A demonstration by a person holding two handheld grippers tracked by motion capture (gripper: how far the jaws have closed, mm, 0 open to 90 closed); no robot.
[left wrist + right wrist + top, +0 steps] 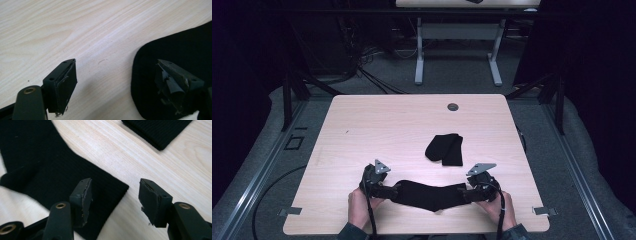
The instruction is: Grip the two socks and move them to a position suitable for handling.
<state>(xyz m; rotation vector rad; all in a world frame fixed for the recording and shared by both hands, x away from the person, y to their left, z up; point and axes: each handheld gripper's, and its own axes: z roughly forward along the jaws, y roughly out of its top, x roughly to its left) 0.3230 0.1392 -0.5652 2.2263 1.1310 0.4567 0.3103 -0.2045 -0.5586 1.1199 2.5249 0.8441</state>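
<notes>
While both ends of the long black knitted sock (428,195) lie flat on the pale wood-grain table (377,125), low in the middle of the high view, I judge this to be the let-go after laying it out straight. My left gripper (388,190) sits at the sock's left end and my right gripper (468,194) at its right end.

From the left gripper view, the jaws stand wide apart: one pad over bare wood at lower left, the other above the sock's rounded toe end (160,75) at the right of the frame, nothing pinched between them. From the right gripper view, the jaws are about half open; the left pad hovers over the sock's squared cuff end (100,187), the right pad over bare wood. Neither gripper has hold of anything, as far as I can see.

A second black sock, folded double (445,149), lies a little right of centre in the high view, near but apart from the long one; its edge shows at the top of the right gripper view (157,130).

Next, I reckon I fold the flat sock to match. That calls for closing on one end again, pinching both layers cleanly, and carrying it over to the other end without dragging the cloth askew.

Hard to read: black pads against black fabric make it unclear whether a pad rests on the sock. My hands (362,210) are cut off by the bottom edge, and the sock's middle bows downward, so I can't tell whether it lies fully flat.
</notes>
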